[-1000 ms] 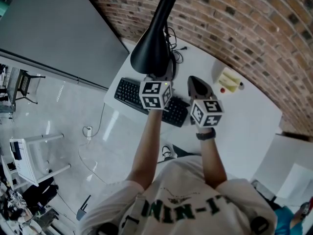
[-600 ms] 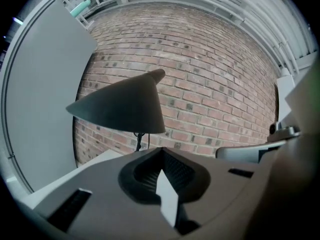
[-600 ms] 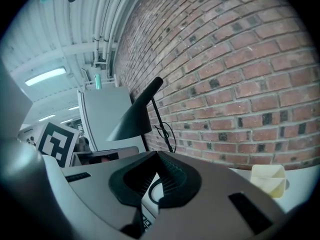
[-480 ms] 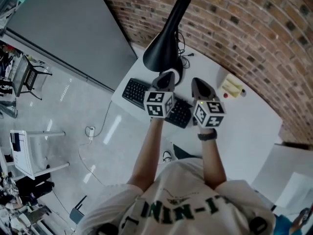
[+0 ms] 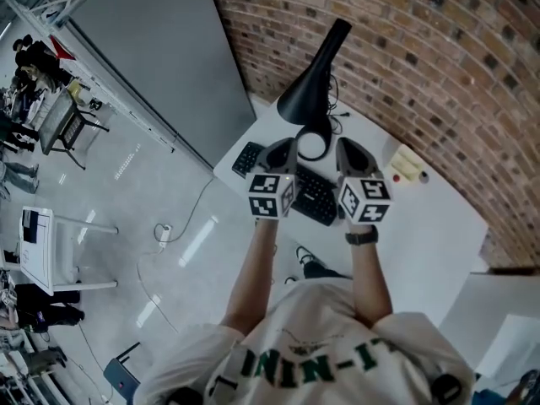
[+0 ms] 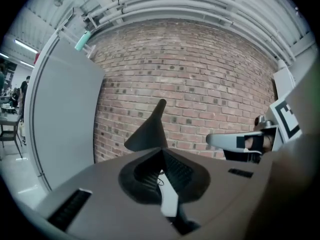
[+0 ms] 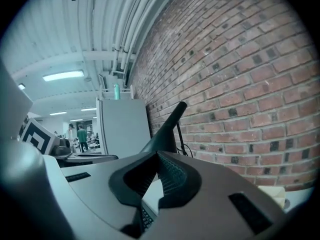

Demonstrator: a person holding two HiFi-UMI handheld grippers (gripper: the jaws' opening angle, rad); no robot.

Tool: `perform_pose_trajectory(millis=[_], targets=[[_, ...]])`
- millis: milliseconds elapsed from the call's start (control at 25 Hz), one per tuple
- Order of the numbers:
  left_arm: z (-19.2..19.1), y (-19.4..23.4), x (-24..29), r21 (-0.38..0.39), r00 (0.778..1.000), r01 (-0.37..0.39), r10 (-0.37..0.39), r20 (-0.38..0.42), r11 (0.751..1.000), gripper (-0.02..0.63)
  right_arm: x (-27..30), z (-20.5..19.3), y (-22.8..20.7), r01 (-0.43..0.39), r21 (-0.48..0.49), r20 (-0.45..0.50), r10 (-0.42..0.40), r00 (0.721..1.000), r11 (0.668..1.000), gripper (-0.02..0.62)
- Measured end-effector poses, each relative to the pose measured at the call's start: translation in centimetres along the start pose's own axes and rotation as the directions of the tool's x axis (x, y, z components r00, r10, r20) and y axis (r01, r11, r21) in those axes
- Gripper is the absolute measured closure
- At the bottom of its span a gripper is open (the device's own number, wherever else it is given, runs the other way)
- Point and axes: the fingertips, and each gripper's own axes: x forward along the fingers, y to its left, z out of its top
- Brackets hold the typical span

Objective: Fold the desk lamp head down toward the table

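Nearest the camera, two empty grippers face one desk lamp.

Closest, the left gripper (image 5: 285,144) and right gripper (image 5: 347,144) are held side by side. Each has its fingers pressed together at the tips, with nothing between them. Just beyond lies one black keyboard (image 5: 314,197) on the white table (image 5: 439,226), with one yellow note pad (image 5: 407,164) off to the right. Farther back, by the brick wall (image 5: 439,49), the single lamp head (image 5: 310,95), a black cone, stands raised and untouched ahead of both grippers. It looks rigid, smooth and probably light, so a pinch on the sloping cone may slip. The narrow neck seems the better hold, though the hinge is likely stiff and the base may tip.
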Motion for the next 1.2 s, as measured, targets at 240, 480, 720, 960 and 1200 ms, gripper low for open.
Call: perform_pose_trajectory(millis=[240, 480, 720, 960, 1200], targets=[[3.2, 0.1, -4.5, 0.036, 0.997, -0.027, 0.025, 0.071, 0.999, 0.606, -1.8, 1.9, 2.5, -0.005, -0.065, 0.037, 0.007, 0.999, 0.998, 0.594], [4.1, -0.4, -7.4, 0.042, 0.993, -0.04, 0.035, 0.112, 0.998, 0.606, -3.8, 2.3, 4.5, -0.016, -0.11, 0.047, 0.022, 0.999, 0.994, 0.594], [3.3, -0.9, -8.4, 0.039, 0.99, -0.05, 0.045, 0.131, 0.998, 0.606, -5.1, 2.0, 5.5, -0.028, -0.133, 0.046, 0.035, 0.998, 0.991, 0.594], [3.3, -0.7, -9.1, 0.044, 0.987, -0.053, 0.045, 0.153, 0.998, 0.606, -5.0, 2.4, 5.9, -0.033, -0.136, 0.06, 0.042, 0.997, 0.99, 0.594], [0.8, 0.7, -9.2, 0.011, 0.993, -0.061, 0.059, 0.102, 0.998, 0.606, -3.3, 2.1, 5.7, -0.049, -0.155, 0.041, 0.056, 0.998, 0.987, 0.594]])
